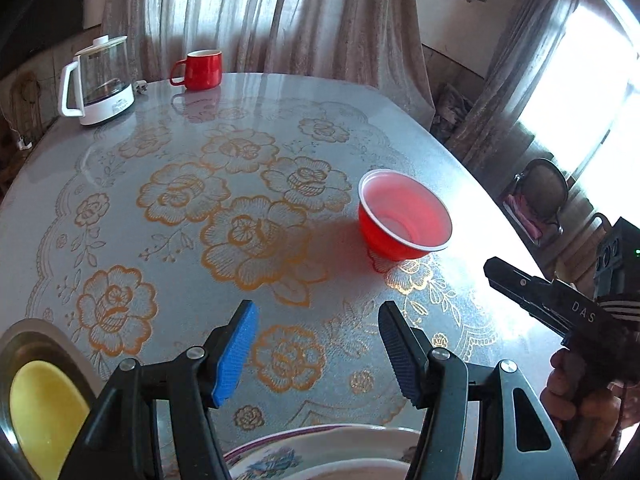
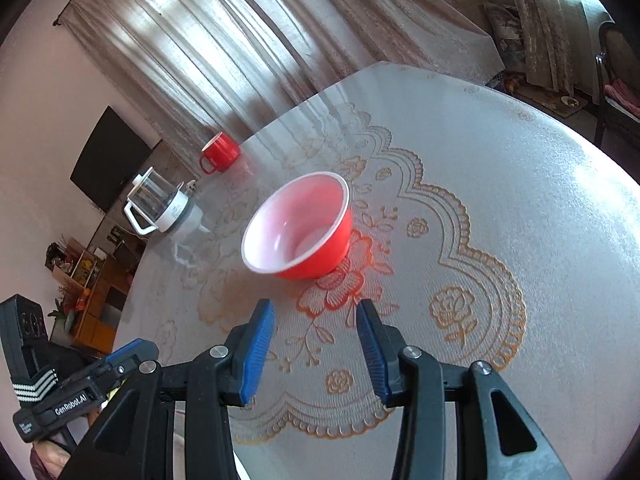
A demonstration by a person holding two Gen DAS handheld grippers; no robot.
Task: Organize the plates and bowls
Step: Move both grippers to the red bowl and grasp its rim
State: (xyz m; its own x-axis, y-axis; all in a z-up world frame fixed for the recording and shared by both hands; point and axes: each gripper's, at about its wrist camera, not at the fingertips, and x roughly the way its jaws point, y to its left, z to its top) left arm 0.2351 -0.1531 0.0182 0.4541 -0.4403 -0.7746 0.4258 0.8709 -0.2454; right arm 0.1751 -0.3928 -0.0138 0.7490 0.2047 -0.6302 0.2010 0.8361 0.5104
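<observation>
A round table (image 1: 168,240) under a clear cover printed with gold-outlined roses fills both views, with pale curtains (image 1: 256,12) hanging behind it. On its far edge stand a glass electric kettle (image 1: 98,80) with a white base and handle, its small logo too blurred to read, and just beside it a red mug (image 1: 200,69). A red bowl (image 2: 298,228) with a white inside sits upright and alone near the middle of the table, well apart from both. At the near edge in the left wrist view lie a white plate with a floral pattern (image 1: 320,454) and, to its left, a yellow plate (image 1: 44,412) in a metal dish.

The left gripper (image 1: 318,350) hangs above the table with its jaws apart and empty. The right gripper (image 2: 316,354) points toward the bowl, jaws likewise apart, holding nothing. The right gripper's body reads "DAS"; the left's reads "GenRobot.AI".
</observation>
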